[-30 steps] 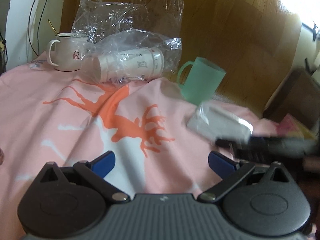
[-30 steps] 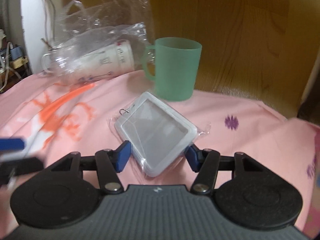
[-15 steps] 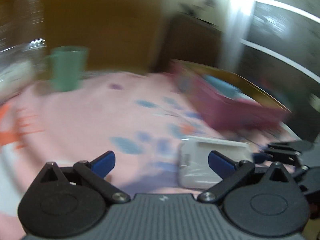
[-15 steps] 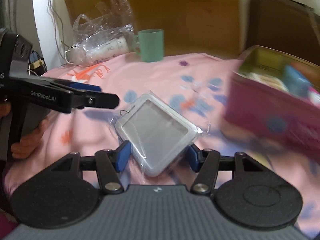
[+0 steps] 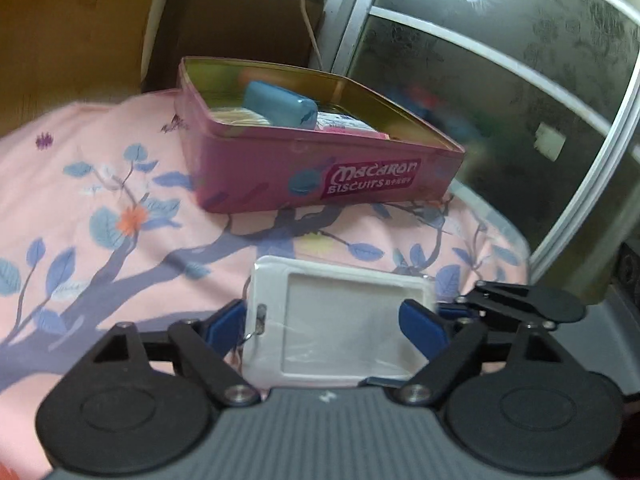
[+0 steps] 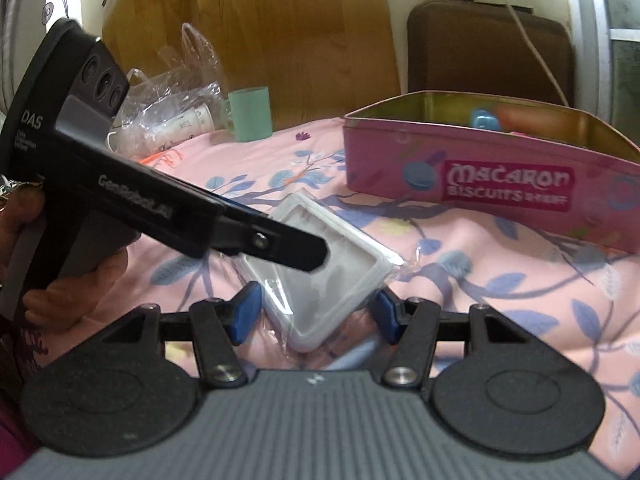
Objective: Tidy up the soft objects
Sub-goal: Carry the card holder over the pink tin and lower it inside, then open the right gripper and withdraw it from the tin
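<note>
The fingers (image 6: pixel 247 311) of the right gripper (image 6: pixel 316 314) are kept pinched on the badge holder (image 6: pixel 320 268), which has been carried from beside the green mug (image 6: pixel 251 114) to the biscuit tin (image 6: pixel 480 178), while the left gripper (image 5: pixel 326 322), spread, has been swung around it, so a handover or drop-in is judged near.

Your right tool (image 6: pixel 316 312) has blue pads (image 6: pixel 245 312), black linkage arms with silver screws and a ribbed grey body; your left tool (image 5: pixel 320 322) matches, with white lettering on its black side.
</note>
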